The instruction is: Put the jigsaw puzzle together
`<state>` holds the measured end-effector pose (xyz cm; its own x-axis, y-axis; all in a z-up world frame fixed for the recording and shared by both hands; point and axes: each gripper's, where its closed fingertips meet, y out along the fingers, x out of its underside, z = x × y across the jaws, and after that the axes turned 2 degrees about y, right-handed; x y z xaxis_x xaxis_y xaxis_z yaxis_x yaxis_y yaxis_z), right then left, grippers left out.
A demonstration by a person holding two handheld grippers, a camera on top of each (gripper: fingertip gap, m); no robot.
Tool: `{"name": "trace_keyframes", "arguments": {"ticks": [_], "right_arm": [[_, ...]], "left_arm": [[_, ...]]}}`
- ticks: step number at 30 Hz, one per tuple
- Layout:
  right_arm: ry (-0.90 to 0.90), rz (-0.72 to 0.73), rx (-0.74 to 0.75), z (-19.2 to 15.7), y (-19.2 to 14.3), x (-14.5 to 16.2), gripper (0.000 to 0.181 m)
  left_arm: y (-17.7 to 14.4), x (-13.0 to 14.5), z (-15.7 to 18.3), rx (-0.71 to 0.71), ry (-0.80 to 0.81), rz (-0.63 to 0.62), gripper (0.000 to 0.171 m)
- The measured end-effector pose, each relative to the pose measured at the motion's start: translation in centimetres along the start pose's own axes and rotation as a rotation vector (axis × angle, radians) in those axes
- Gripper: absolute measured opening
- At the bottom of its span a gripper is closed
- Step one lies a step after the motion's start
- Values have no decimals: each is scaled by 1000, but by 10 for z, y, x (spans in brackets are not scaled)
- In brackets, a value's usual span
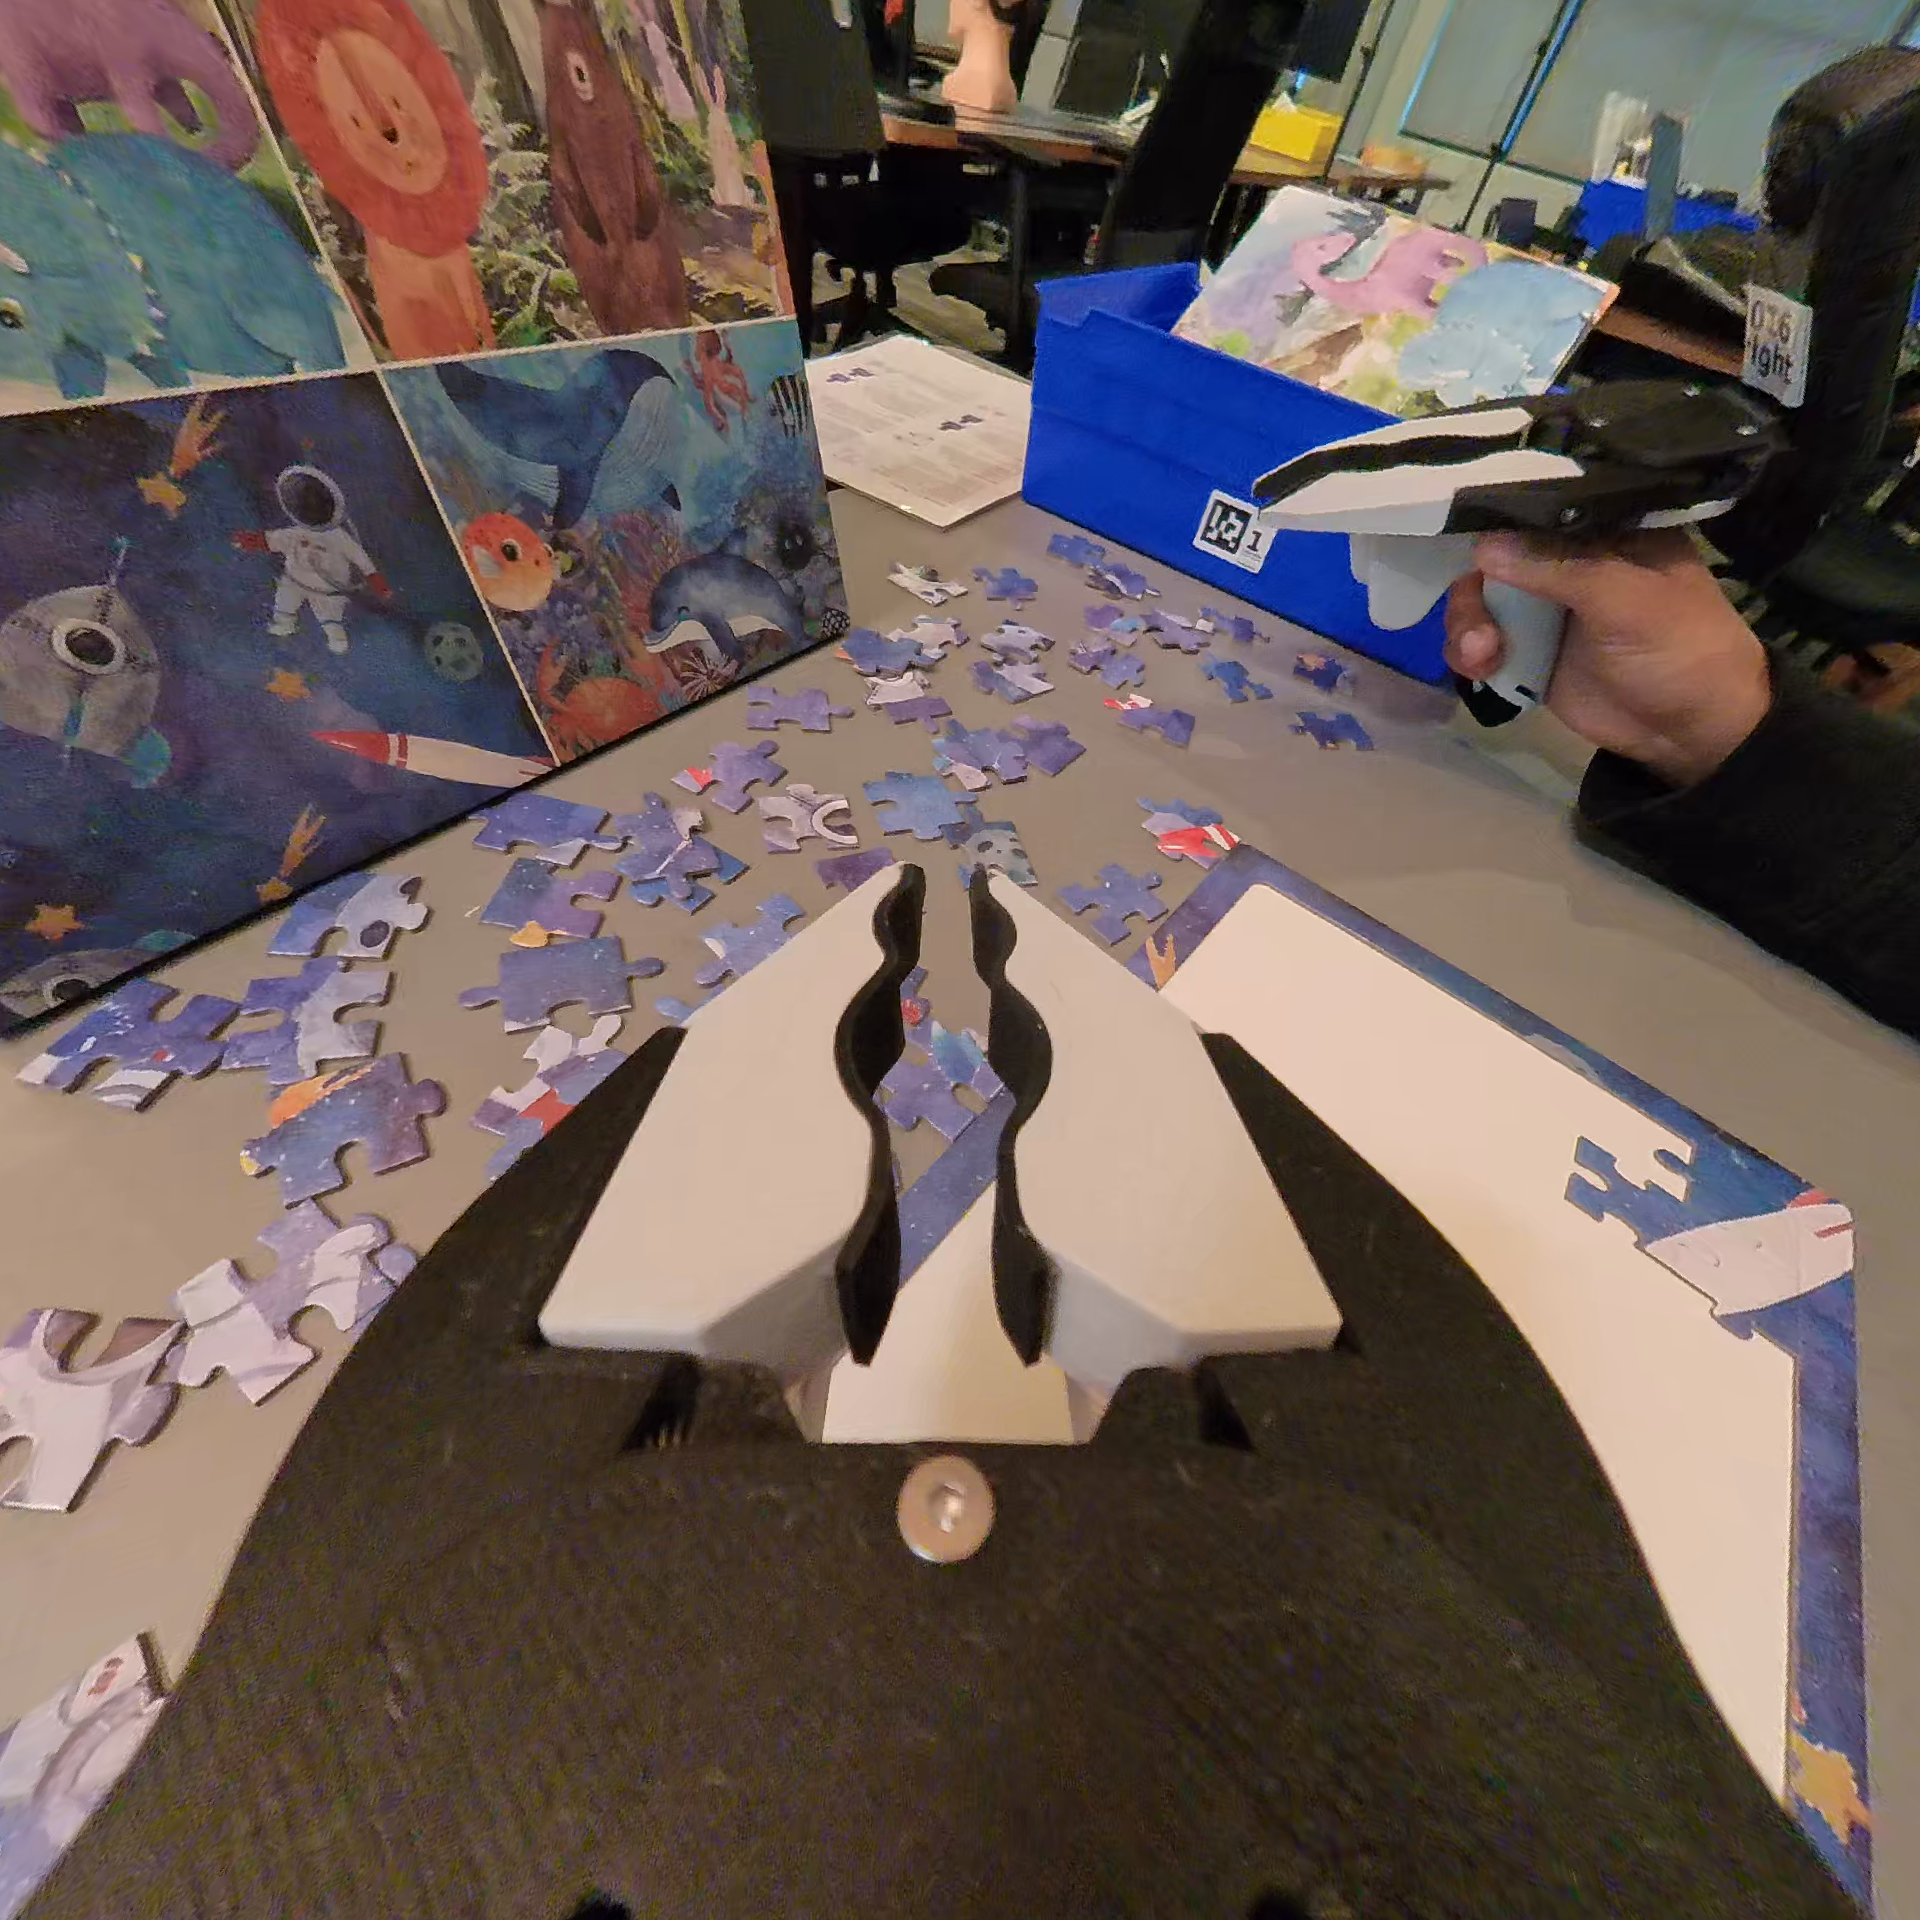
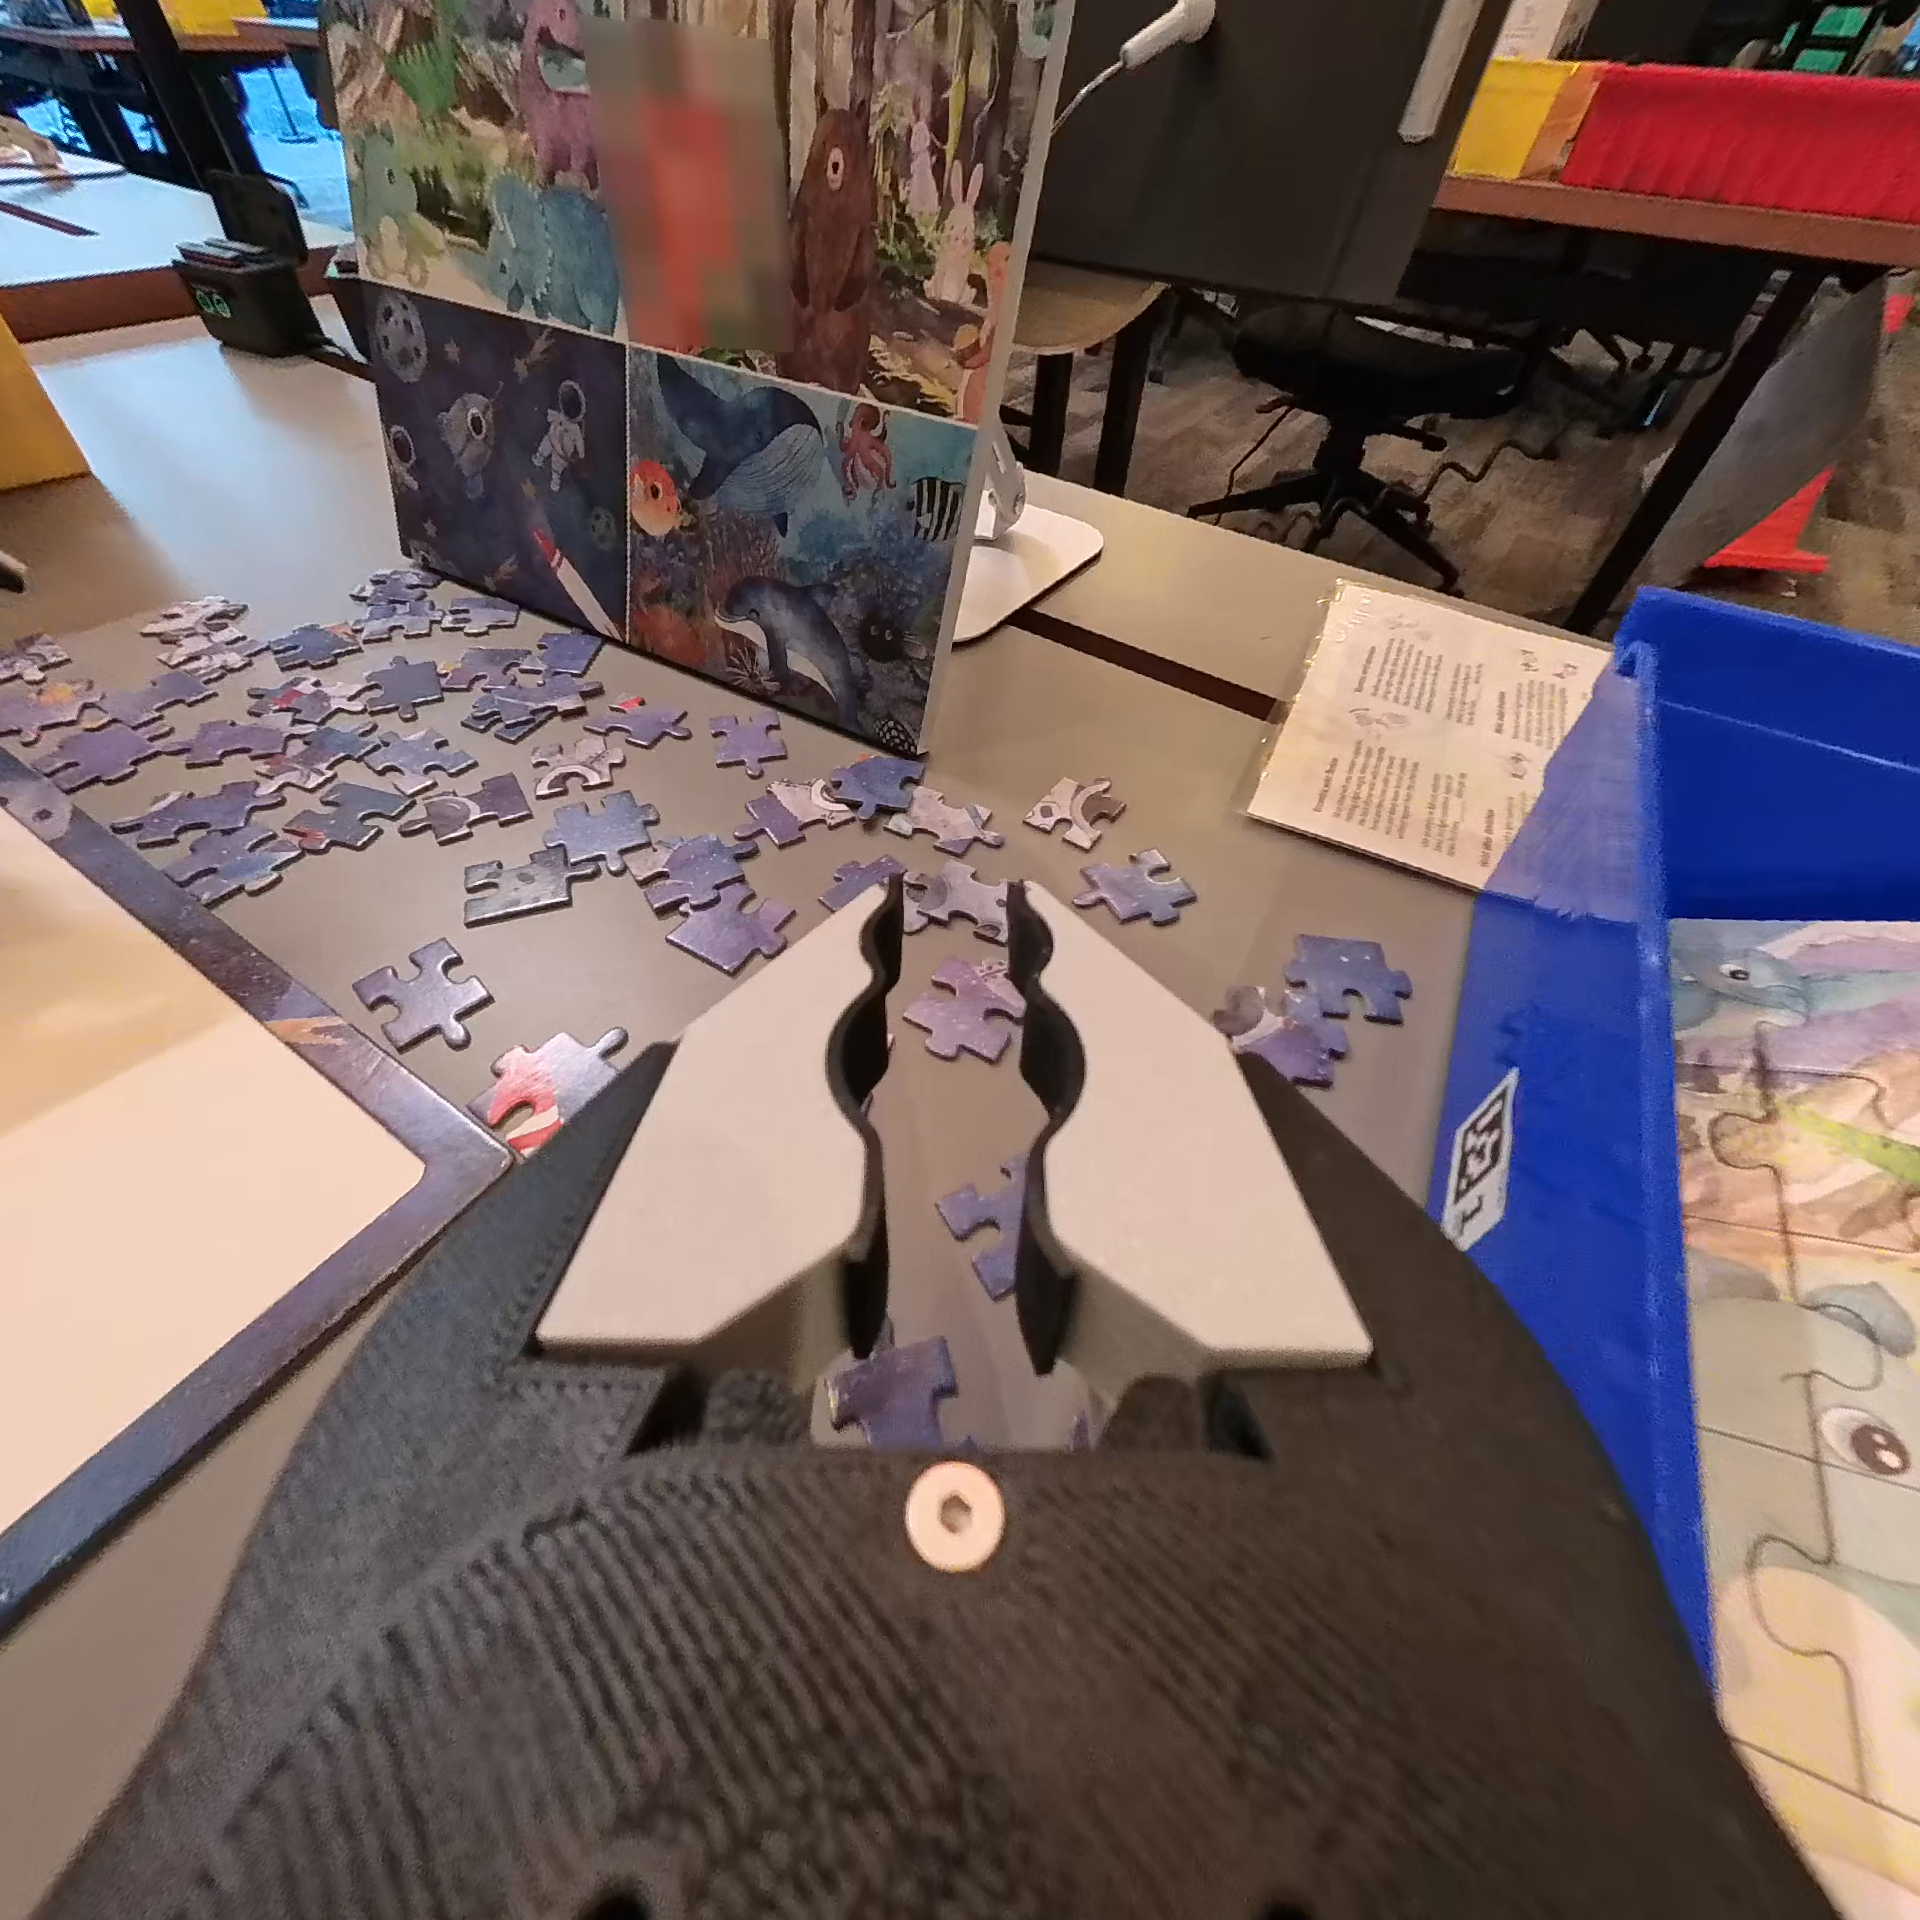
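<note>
Light: dim, even indoor light; faint soft shadows are seen under the puzzle pieces (image 1: 561, 977) beyond the jaws.
Glare: none noted.
Distortion: strong bending at the edges.
Blur: the gripper body (image 2: 935, 1662) behind the jaws is softened; one mosaic patch.

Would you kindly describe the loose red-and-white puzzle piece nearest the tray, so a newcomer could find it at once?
Start at the white puzzle tray with its dark blue border. Just off its corner, on the grey table, lies the red-and-white piece, partly hidden by the right gripper. Its neighbours are nearly all plain blue-purple; this one carries bold red and white stripes.
</note>
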<state>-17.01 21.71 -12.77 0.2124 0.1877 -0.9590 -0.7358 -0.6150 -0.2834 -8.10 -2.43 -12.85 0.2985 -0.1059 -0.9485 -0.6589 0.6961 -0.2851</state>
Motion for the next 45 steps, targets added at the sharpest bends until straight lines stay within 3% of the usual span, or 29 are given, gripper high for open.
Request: {"name": "trace_keyframes", "arguments": {"ticks": [3,8,14,22,28,31,37,39,45], "right_arm": [[3,-2,-29,-4,1,1,21],[51,-103,-304,-55,9,18,50],[92,-264,-414,-98,21,43,50],[-32,-438,-332,-106,32,75,49],[-123,-437,-279,-106,35,77,42],[-126,-435,-296,-110,35,77,26],[-119,-427,-291,-106,35,75,24],[-133,-391,-285,-104,34,69,5],[-111,-333,-269,-97,28,54,14]], "left_arm": [[0,1,-1,-9,9,-5,8],[2,4,2,-10,31,-23,8],[5,6,6,7,30,-32,9],[7,8,10,20,35,-48,10],[9,10,11,23,40,-56,11],[9,11,12,23,42,-59,11],[10,11,13,28,45,-59,11],[10,10,14,30,48,-59,11],[11,12,16,35,55,-67,12]]}}
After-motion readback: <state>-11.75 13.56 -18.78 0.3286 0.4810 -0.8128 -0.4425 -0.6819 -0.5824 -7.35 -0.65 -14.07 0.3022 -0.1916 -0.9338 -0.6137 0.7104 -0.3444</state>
